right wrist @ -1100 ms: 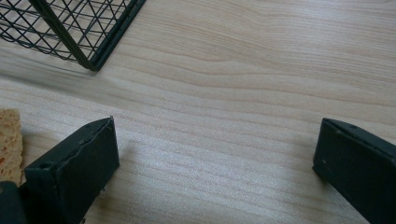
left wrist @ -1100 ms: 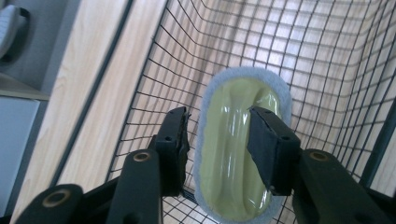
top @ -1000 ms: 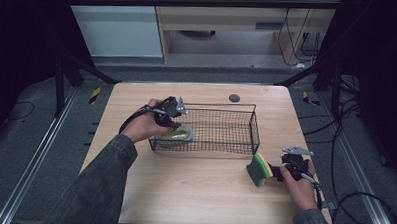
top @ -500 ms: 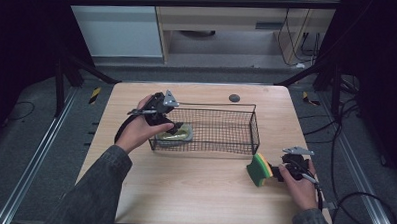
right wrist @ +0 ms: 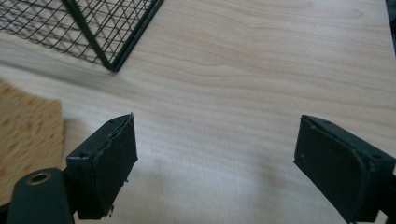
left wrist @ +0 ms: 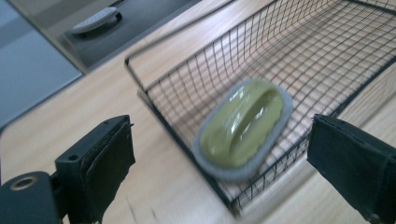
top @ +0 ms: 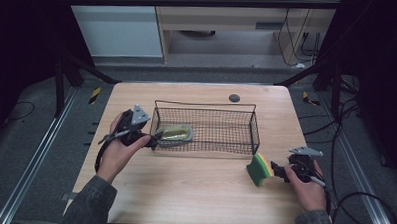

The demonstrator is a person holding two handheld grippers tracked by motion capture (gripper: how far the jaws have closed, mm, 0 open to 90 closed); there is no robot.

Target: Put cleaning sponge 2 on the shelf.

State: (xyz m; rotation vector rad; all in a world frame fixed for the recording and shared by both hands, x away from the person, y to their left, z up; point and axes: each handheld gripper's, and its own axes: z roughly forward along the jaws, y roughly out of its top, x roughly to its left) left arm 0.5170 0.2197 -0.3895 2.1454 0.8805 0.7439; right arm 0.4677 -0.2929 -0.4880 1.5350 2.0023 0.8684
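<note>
High view: wooden table (top: 193, 192) with a black wire basket (top: 253, 125) near its middle, an olive-green oval brush with a grey rim (top: 176, 133) lying inside at the basket's left end. Left gripper (top: 153, 139) held in the left hand (top: 116, 151) just outside the basket's left wall, pointing toward the brush, apart from it. Yellow-and-green sponge (top: 259, 169) standing on edge on the table in front of the basket's right corner, right gripper (top: 276, 171) in the right hand (top: 308, 183) just beside it; from this height, cannot tell whether touching. Small dark round object (top: 234, 97) on the table behind the basket. Left gripper view: jaws spread wide and empty, left gripper (left wrist: 219, 163) aimed over the basket (left wrist: 154, 112) corner, brush (left wrist: 243, 128) resting on the mesh floor between the two jaws but farther off, top side up with a long groove down its middle. Right gripper view: jaws of the right gripper (right wrist: 215, 158) spread wide with bare table (right wrist: 243, 70) between them, nothing pinched; sponge (right wrist: 28, 135) at the far left edge, outside the left-hand jaw, not gripped; basket (right wrist: 84, 28) corner at upper left.
</note>
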